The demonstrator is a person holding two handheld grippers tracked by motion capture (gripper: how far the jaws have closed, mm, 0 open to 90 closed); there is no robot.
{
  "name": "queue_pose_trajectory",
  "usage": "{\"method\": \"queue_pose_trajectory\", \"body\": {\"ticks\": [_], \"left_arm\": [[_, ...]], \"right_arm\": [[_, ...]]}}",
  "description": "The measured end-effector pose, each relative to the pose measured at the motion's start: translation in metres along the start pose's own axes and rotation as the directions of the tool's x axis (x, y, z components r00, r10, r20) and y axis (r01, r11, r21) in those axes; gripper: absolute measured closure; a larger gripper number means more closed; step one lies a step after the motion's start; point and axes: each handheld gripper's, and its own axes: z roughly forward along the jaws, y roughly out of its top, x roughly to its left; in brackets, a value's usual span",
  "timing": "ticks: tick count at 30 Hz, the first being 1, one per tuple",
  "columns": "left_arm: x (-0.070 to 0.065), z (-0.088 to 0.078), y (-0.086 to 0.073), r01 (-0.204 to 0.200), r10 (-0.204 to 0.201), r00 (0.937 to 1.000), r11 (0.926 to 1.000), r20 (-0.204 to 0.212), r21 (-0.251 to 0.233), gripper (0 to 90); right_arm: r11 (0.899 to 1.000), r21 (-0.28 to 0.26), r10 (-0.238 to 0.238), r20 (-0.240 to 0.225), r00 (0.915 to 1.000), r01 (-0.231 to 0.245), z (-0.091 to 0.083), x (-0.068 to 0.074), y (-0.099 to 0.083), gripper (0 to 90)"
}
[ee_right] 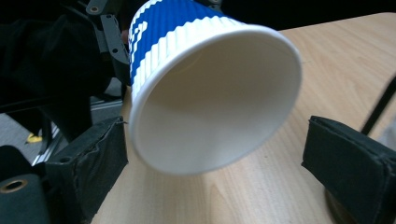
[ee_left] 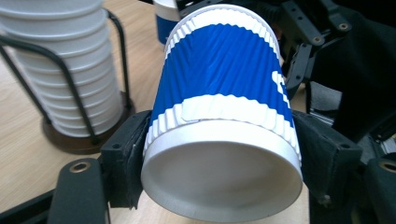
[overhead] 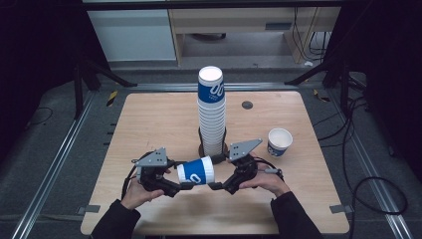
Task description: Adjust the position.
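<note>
A blue and white ribbed paper cup lies sideways in the air above the table's near half. My left gripper is shut on its base end; in the left gripper view both black pads press the cup just above its bottom rim. My right gripper faces the cup's mouth from the right. In the right gripper view the open rim of the cup hangs between the pads with a gap on each side, so this gripper is open.
A tall stack of the same cups stands in a black wire holder at the middle of the wooden table, just behind the grippers. One upright cup stands to the right. A small dark disc sits farther back.
</note>
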Motion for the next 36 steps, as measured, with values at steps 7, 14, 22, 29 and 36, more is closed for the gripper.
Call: {"method": "queue_pose_trajectory", "body": {"ticks": [7, 14, 22, 29, 36], "left_arm": [[-0.006, 0.008, 0.000, -0.021, 0.020, 0.9989, 0.9996, 0.043, 0.021, 25.9], [-0.006, 0.010, 0.000, -0.024, 0.023, 0.9982, 0.9992, 0.055, 0.033, 25.9], [-0.003, 0.004, 0.001, -0.006, 0.006, 0.9996, 0.9999, 0.027, 0.015, 21.1], [0.002, -0.004, 0.000, -0.019, 0.021, 0.9994, 0.9973, -0.027, 0.071, 18.4], [0.002, 0.010, -0.007, -0.056, 0.066, 0.9968, 0.9753, -0.044, 0.214, 16.5]], "right_arm": [[1.000, 0.016, -0.007, -0.062, 0.9980, 0.008, 0.008, 0.004, -0.001, 9.0], [1.000, 0.014, -0.026, -0.095, 0.9951, 0.027, 0.010, 0.006, -0.003, 14.2], [1.000, 0.009, -0.023, -0.064, 0.9977, 0.023, 0.005, 0.004, -0.002, 15.6], [0.998, 0.049, -0.036, 0.005, 0.9993, 0.036, -0.007, 0.001, -0.001, 15.4], [0.985, 0.164, -0.053, 0.033, 0.9981, 0.047, 0.003, 0.002, -0.006, 15.1]]}}
